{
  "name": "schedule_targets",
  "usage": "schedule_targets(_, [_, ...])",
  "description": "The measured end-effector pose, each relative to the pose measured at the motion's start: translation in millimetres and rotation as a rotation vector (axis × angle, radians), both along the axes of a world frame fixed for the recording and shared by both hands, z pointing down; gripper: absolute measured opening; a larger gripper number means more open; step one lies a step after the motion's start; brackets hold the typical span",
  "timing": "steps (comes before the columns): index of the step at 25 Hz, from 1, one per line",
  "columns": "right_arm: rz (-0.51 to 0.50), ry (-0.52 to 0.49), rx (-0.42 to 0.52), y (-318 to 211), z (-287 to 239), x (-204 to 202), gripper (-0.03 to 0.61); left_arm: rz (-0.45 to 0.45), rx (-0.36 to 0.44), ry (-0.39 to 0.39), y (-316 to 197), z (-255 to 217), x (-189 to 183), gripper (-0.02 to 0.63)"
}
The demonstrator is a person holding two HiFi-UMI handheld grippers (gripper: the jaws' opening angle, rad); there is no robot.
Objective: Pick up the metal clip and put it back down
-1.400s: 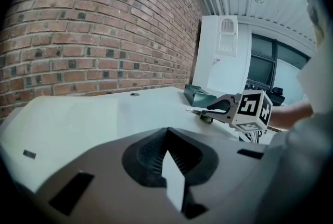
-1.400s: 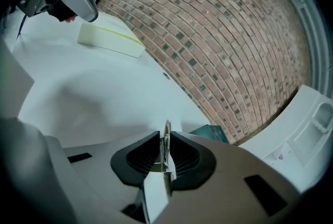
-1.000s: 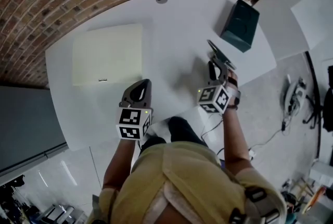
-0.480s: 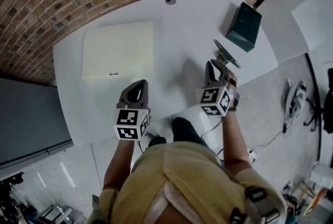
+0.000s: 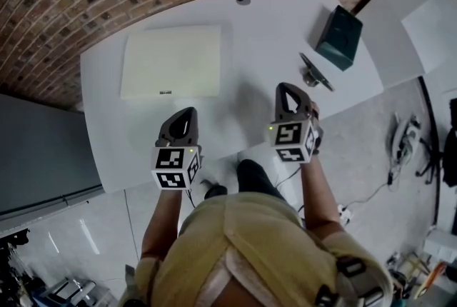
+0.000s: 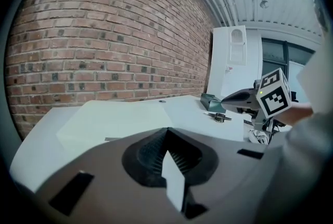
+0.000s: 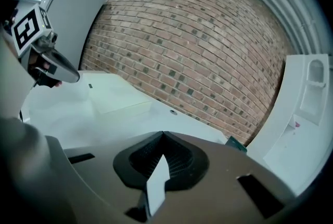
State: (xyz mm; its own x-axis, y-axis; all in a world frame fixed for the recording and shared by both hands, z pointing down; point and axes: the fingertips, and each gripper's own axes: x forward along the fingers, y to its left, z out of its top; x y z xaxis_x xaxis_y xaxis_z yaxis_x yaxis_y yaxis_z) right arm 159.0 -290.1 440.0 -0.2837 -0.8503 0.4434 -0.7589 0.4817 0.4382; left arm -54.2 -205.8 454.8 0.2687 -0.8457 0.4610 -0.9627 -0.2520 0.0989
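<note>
Counter [image 5: 257, 34]: white, curved at the near edge, set against a brick wall. It carries every item below.

Cream pad [image 5: 171, 61]: flat, rectangular, on the far left part of the counter. It lies well apart from both grippers, and we judge that it plays no part in the task.

Green box [image 5: 340, 38]: dark, upright near the right edge, with the clip just beside it on the near side.

Right gripper [image 5: 285, 89]: a second ago it reached as far as the clip. Now it sits nearer the person, with open counter between its tips and the clip. Its fingers [image 7: 229, 165] meet at the tips, and in the right gripper view nothing lies in the hollow behind them.

Left gripper [image 5: 187, 113]: it hovers over the near edge of the counter, well apart from the clip. Its fingers [image 6: 119, 137] are likewise closed tip to tip and carry nothing.

Metal clip [image 5: 315, 73]: it lies free on the counter, between the right gripper and the green box, and neither gripper touches it. Since it is released and the right gripper has pulled back, we judge that the put-down is done and the task is complete or nearly so.

Round grommet [image 5: 243, 0]: small, set in the counter near the wall.
</note>
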Motion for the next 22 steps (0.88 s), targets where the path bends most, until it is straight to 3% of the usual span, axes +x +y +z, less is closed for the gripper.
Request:
schedule_targets(10, [-0.018,-0.109,-0.042,18,-7,-23,0.004,-0.040,0.026,0.004,10,-7,-18,-0.009])
schedule_targets(16, [0.002,-0.230,-0.091,20,-6,-32,0.003,-0.076,0.017,0.000,21,-5,-36,-0.009])
schedule_targets(22, [-0.001,-0.256,-0.105,21,-6,-38,0.003,-0.099,0.013,-0.002,27,-4,-45,-0.009])
